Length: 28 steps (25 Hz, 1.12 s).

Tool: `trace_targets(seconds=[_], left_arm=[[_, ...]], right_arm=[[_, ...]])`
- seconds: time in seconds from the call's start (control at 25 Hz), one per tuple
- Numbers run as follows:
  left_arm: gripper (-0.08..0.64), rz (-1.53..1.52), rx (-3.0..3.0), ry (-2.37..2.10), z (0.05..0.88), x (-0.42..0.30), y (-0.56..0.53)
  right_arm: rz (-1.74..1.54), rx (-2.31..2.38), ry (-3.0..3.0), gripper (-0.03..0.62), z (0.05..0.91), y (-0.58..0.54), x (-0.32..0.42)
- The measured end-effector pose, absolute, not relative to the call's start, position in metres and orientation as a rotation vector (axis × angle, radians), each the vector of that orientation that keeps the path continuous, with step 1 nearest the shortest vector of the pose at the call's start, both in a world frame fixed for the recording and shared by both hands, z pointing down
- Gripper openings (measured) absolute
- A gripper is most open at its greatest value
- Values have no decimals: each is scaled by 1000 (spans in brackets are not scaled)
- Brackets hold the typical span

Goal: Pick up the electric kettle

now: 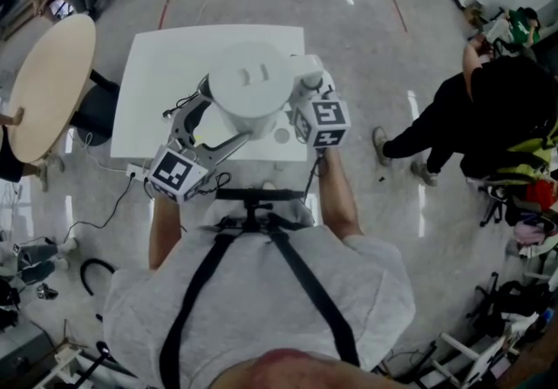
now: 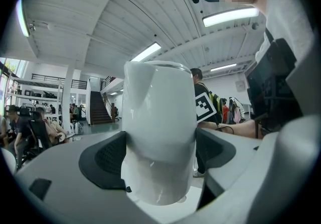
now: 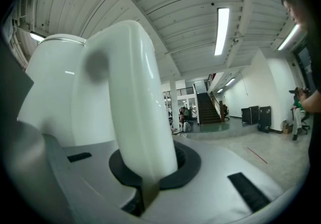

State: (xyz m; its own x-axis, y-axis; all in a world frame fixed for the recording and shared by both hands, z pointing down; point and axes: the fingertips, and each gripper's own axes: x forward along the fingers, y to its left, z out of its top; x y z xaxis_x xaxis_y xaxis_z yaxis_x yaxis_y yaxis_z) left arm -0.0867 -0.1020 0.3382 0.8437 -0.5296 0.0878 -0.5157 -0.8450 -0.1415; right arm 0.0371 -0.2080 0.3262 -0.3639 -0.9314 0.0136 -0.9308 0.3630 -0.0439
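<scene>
A white electric kettle (image 1: 249, 85) is held over the white table (image 1: 155, 73), seen from above by its round lid. My left gripper (image 1: 207, 121) reaches in from the lower left. In the left gripper view its black pads (image 2: 106, 160) press on both sides of the kettle's body (image 2: 159, 117), below the spout. My right gripper (image 1: 302, 92) comes in from the right. In the right gripper view it is shut (image 3: 149, 170) on the kettle's curved handle (image 3: 131, 102). The underside of the kettle shows above the table top in the left gripper view.
A round white base part (image 1: 282, 134) lies on the table under the kettle. A round wooden table (image 1: 48, 86) stands to the left. A person in black (image 1: 488, 108) sits at the right. Cables and a power strip (image 1: 133, 174) lie by the table's near left corner.
</scene>
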Motion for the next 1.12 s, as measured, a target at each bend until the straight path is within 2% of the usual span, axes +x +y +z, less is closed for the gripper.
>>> trace_targets(seconds=[1.12], left_arm=[[437,-173,-2907,825,336,-80,-103]], right_arm=[[-34,-1784,2577,2,321,-208,45]])
